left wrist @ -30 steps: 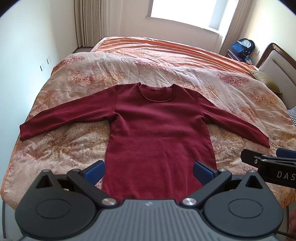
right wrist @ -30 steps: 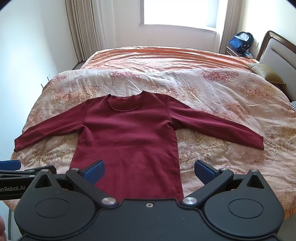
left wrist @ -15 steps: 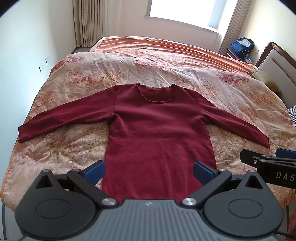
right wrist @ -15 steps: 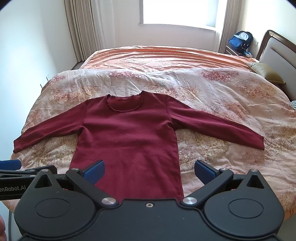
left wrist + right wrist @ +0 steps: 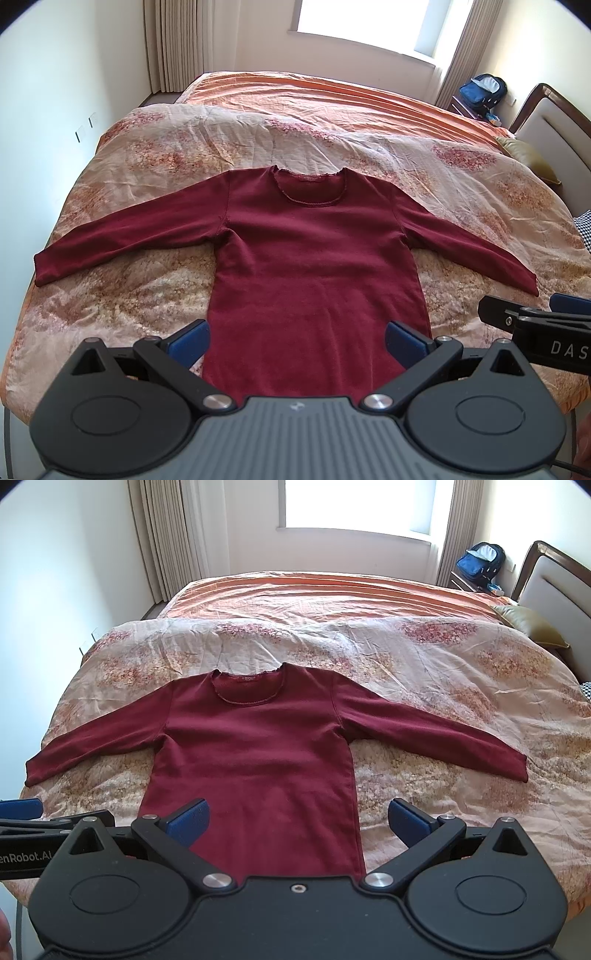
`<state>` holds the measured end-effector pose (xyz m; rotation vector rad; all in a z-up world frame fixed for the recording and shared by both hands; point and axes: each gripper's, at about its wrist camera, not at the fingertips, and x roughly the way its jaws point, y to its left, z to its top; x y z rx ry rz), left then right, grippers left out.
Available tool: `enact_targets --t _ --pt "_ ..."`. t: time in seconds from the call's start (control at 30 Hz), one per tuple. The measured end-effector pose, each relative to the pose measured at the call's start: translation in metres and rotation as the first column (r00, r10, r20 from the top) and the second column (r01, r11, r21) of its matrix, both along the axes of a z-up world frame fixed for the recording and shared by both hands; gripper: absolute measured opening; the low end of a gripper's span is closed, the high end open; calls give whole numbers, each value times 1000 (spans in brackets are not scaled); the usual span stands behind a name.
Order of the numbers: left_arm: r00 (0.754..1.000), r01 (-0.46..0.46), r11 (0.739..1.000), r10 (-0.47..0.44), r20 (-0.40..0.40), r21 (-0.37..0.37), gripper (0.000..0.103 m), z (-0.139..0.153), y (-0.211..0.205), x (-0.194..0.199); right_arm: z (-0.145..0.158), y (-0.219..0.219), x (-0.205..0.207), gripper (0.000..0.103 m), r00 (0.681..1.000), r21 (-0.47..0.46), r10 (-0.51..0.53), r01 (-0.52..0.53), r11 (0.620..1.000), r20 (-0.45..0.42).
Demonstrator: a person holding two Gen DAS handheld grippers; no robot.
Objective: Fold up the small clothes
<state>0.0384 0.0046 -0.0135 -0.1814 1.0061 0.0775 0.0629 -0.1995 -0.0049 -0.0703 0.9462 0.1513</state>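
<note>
A dark red long-sleeved top [image 5: 310,258] lies flat and face up on the floral quilt [image 5: 155,295], sleeves spread out to both sides, neckline away from me. It also shows in the right wrist view [image 5: 255,746]. My left gripper [image 5: 297,341] is open and empty, held above the top's hem. My right gripper [image 5: 297,821] is open and empty, held above the hem's right corner. Each gripper shows at the edge of the other's view: the right gripper [image 5: 535,321] and the left gripper [image 5: 33,812].
The bed has an orange cover [image 5: 332,99] beyond the quilt. A headboard [image 5: 554,576] and an olive pillow [image 5: 532,626] are at the right. A blue backpack [image 5: 480,559] stands by the curtains. A wall runs along the left.
Both views have shifted very slightly; the top lies as before and both grippers stay open.
</note>
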Motion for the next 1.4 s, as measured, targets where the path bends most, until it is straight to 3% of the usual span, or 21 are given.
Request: enact_targets --t 0.5,0.97,1.17,1.4 --pt "999 41 999 -41 -13 -8 103 -4 4 16 0 -1 10 103 1000 -3 -26 26 1000 -16" --pt "979 198 980 -199 -40 -25 103 -28 -7 51 -12 -10 16 103 985 7 -153 154 988 -80" --pt "967 249 967 -251 -53 -44 103 -31 -29 69 -14 -47 23 103 975 107 -203 212 971 -94" --pt "965 253 966 -256 -63 -52 103 -30 -60 93 -37 -146 66 103 973 179 -221 231 956 -72"
